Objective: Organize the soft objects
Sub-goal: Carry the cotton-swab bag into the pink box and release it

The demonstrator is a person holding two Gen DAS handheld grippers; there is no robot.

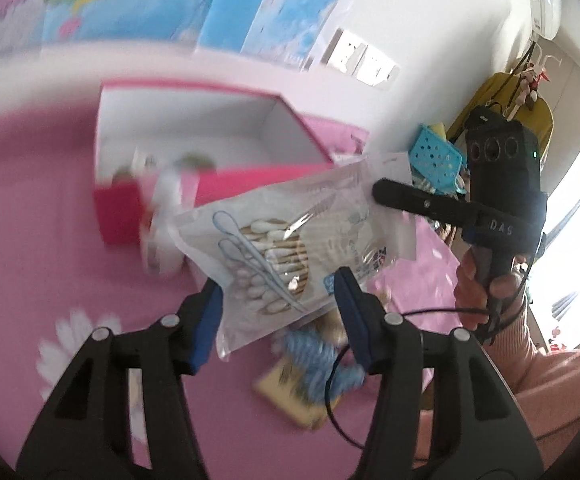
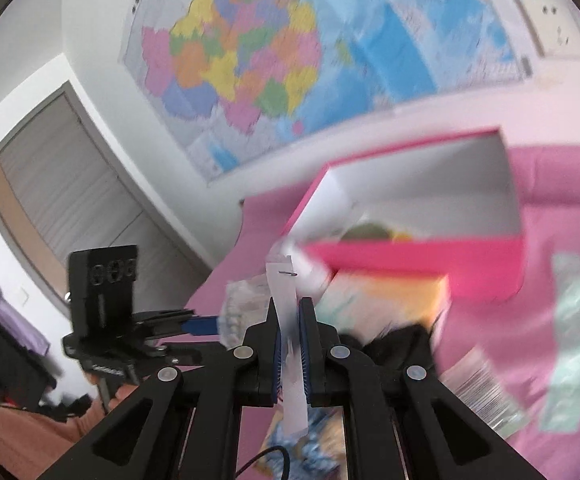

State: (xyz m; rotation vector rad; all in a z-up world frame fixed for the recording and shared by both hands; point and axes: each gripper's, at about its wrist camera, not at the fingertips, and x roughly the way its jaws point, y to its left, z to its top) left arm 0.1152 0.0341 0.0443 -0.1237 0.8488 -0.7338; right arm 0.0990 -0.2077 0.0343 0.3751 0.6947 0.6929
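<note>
A clear bag of cotton swabs (image 1: pixel 274 248) hangs in the air above the pink table. My right gripper (image 1: pixel 386 194) is shut on the bag's white header card (image 2: pixel 288 320), seen edge-on between its blue pads in the right wrist view. My left gripper (image 1: pixel 278 292) is open, its blue pads on either side of the bag's lower end without pinching it. An open pink box (image 1: pixel 194 148) with white inside stands behind the bag; it also shows in the right wrist view (image 2: pixel 422 256), with blurred items inside.
A blue knitted item on a tan card (image 1: pixel 310 372) lies on the pink cloth (image 1: pixel 30 240) below my left gripper. A blue perforated basket (image 1: pixel 434 156) stands at the right. Packets and a dark item (image 2: pixel 386 340) lie beside the box. A map covers the wall (image 2: pixel 250 60).
</note>
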